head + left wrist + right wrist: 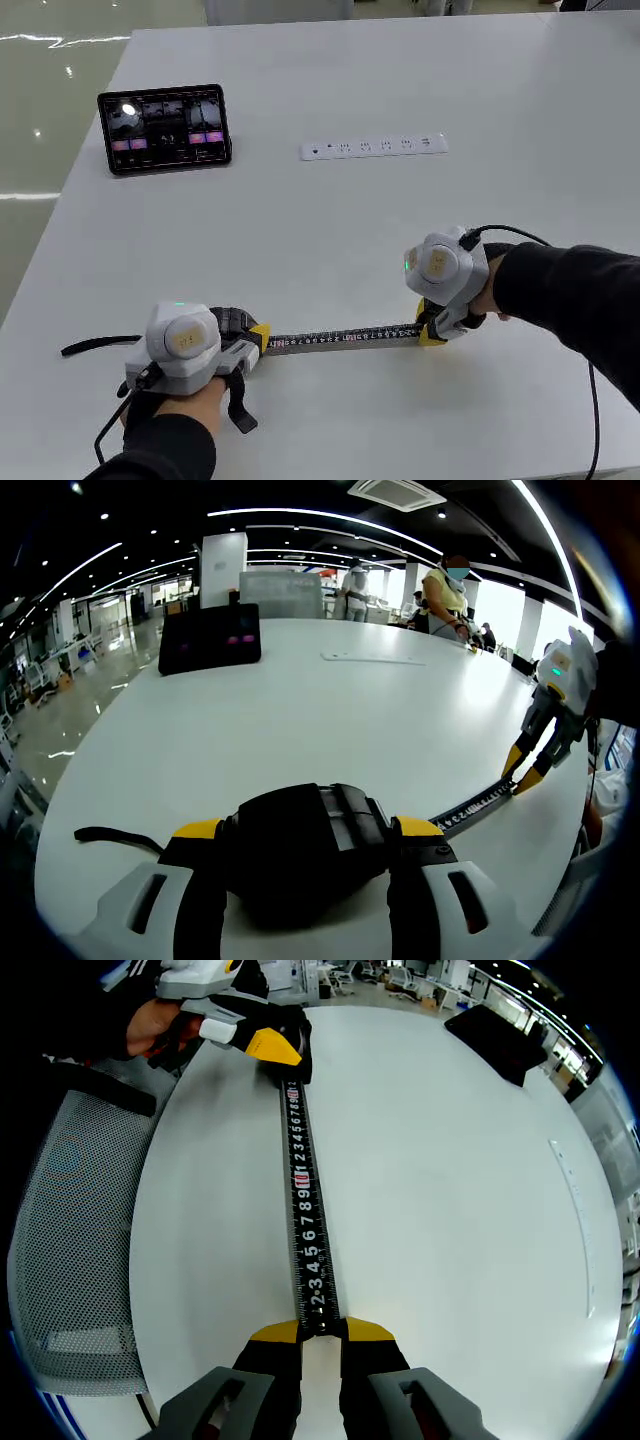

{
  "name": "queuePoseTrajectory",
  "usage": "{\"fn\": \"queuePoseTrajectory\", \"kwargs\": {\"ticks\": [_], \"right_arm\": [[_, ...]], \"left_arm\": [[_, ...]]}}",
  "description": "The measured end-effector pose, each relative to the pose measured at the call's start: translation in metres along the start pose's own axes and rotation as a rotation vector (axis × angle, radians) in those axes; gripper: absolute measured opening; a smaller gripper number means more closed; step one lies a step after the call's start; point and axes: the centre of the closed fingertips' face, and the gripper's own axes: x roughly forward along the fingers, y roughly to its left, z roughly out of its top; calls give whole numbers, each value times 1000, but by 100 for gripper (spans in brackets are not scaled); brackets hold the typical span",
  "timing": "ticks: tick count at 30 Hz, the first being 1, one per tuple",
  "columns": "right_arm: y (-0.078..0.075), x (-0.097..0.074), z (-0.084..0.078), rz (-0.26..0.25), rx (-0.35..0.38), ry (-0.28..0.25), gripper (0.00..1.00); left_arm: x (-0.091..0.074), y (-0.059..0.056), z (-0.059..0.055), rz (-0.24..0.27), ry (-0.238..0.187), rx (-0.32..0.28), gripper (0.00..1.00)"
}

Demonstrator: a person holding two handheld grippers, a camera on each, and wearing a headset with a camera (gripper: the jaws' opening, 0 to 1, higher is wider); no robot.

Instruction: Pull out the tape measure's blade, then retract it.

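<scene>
Tape case point(305, 855): you're clamping it in the left gripper point(252, 338), jaws closed on its sides, near-left on the table point(330, 230).
Blade point(305, 1180): it's lying flat, stretching rightward; your right gripper point(322, 1332) is pinching its tip.
Pull: probably extending; be drawing straight and low, bracing the case.

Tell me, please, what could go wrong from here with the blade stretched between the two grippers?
1. The right gripper pinches only the very end of the blade; if it slips, the blade would likely snap back hard toward the case.
2. The left gripper clamps the rounded case by its sides; a sudden recoil might twist it loose.
3. The blade runs low along the table; pushed back rather than eased, it may buckle.
</scene>
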Motion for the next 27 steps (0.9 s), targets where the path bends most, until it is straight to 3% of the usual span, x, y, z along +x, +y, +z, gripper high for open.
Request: {"fn": "queuePoseTrajectory", "kwargs": {"ticks": [27], "right_arm": [[3, 3, 11, 11, -27, -23, 9]], "left_arm": [[1, 1, 0, -1, 3, -1, 61]]}}
